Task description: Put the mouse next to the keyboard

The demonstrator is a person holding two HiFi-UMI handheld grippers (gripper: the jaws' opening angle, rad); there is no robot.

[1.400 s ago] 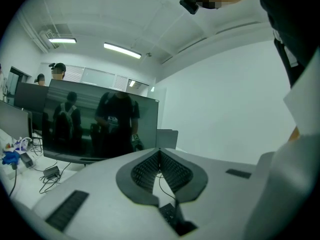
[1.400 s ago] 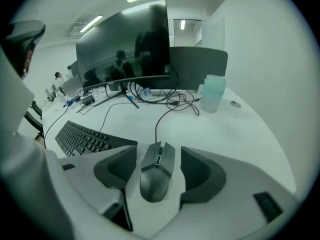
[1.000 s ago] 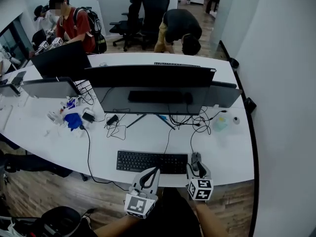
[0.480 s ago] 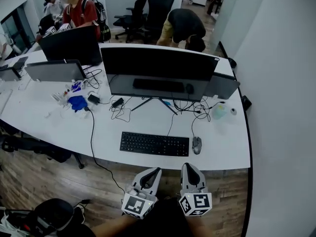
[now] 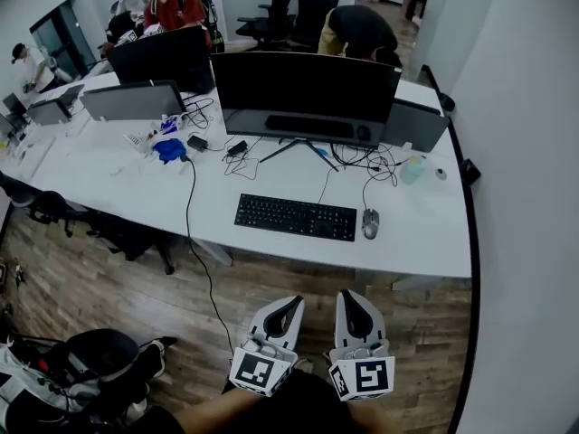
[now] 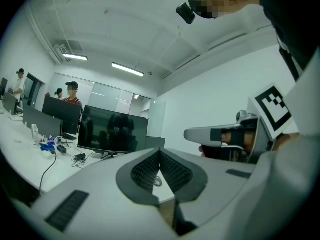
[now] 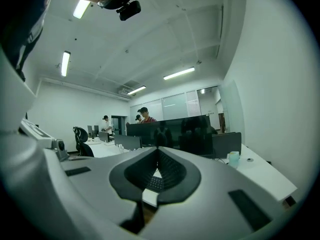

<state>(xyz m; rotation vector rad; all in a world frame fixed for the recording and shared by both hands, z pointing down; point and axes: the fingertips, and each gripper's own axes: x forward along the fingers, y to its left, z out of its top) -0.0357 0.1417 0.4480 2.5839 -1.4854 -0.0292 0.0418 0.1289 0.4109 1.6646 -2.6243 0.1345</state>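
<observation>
L gripper (image 5: 289, 304), R gripper (image 5: 348, 297) side by side, level, jaws together

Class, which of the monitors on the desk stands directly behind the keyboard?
The widest monitor, dark screen facing us; the keyboard lies right in front of it. The other monitors stand off to either side.

- Person (image 5: 362, 30) bent over behind the big monitor (image 5: 306, 89): legs hidden by its top edge
- Dark bundle (image 5: 109, 360) on the floor: cut by the bottom-left corner, too unclear to name
- Small round thing (image 5: 441, 174) at the desk (image 5: 425, 242) end: too small to tell
- Keyboard (image 7: 152, 183): only a sliver shows below the right gripper (image 7: 158, 151) and its closed jaws
- Mouse (image 6: 158, 182): a tiny blurred spot behind the left gripper (image 6: 160, 153)
</observation>
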